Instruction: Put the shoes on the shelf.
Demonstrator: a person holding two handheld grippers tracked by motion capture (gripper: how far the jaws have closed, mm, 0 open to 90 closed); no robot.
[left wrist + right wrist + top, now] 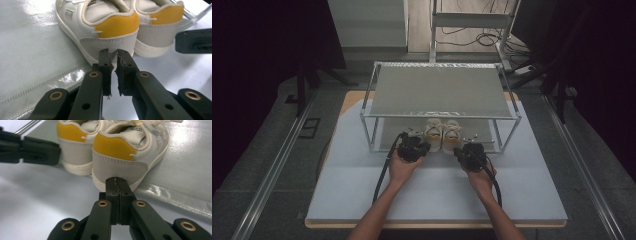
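Note:
Two small white shoes with yellow heel tabs stand side by side on the lower shelf of a metal rack, heels toward me. My left gripper is shut, and its tips are right at the grey heel of the left shoe. The right gripper is shut too, with its tips at the heel of the right shoe. Nothing shows between either pair of jaws. I cannot tell whether the tips touch the heels. Each gripper view also shows the other shoe and the other gripper.
The rack's grey top shelf overhangs the shoes, and its thin posts stand on either side. The rack sits on a pale mat over a wooden board. Cables trail back from both grippers along my forearms.

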